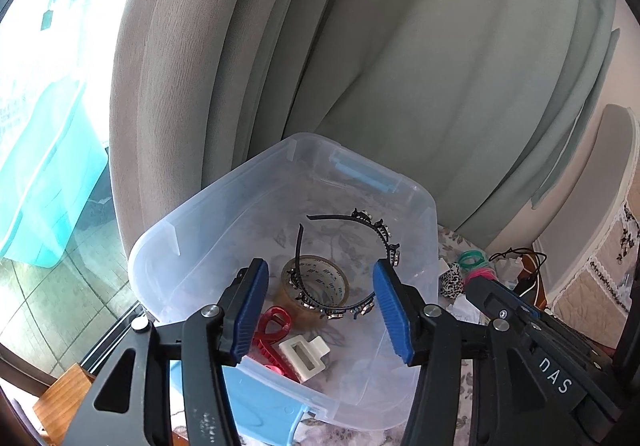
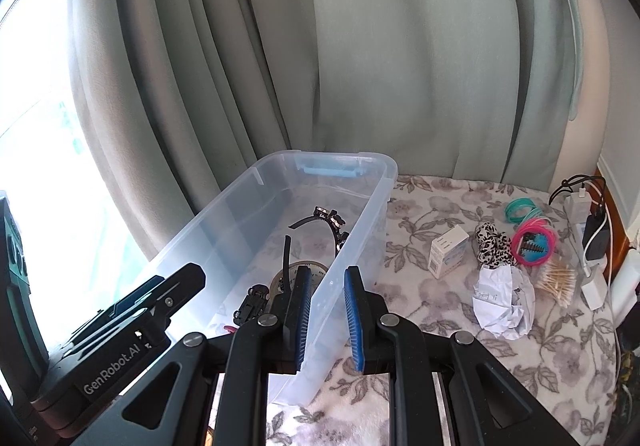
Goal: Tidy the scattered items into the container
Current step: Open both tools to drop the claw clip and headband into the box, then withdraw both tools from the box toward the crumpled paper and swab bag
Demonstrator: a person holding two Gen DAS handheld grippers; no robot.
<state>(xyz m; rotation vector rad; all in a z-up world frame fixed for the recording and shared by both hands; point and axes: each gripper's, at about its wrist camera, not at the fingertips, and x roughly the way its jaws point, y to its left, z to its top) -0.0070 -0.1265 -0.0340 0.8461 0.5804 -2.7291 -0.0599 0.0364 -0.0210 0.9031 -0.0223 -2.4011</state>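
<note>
A clear plastic bin [image 1: 160, 242] [image 2: 384, 182] stands on a floral cloth. In it lie a black jewelled headband [image 1: 360, 220], a tape roll [image 1: 320, 272], a red hair claw [image 1: 274, 320], a white hair claw [image 1: 304, 356] and a small black toy car [image 2: 252, 304]. My left gripper [image 1: 320, 270] [image 2: 188, 278] hangs open above the bin's near end, with nothing between its pads. My right gripper [image 2: 328, 272] [image 1: 474, 284] is shut at the bin's right side; the bin's wall shows behind its narrow gap. To the right lie a small white box [image 2: 448, 252], a leopard scrunchie [image 2: 492, 244], pink rings [image 2: 534, 242], teal rings [image 2: 522, 212], crumpled paper [image 2: 504, 302] and cotton swabs [image 2: 558, 282].
Grey-green curtains [image 2: 360, 46] hang close behind the bin. A bright window [image 1: 48, 86] is at the left. Chargers and cables [image 2: 592, 238] crowd the far right edge. Something blue [image 1: 256, 406] lies under the bin's near end.
</note>
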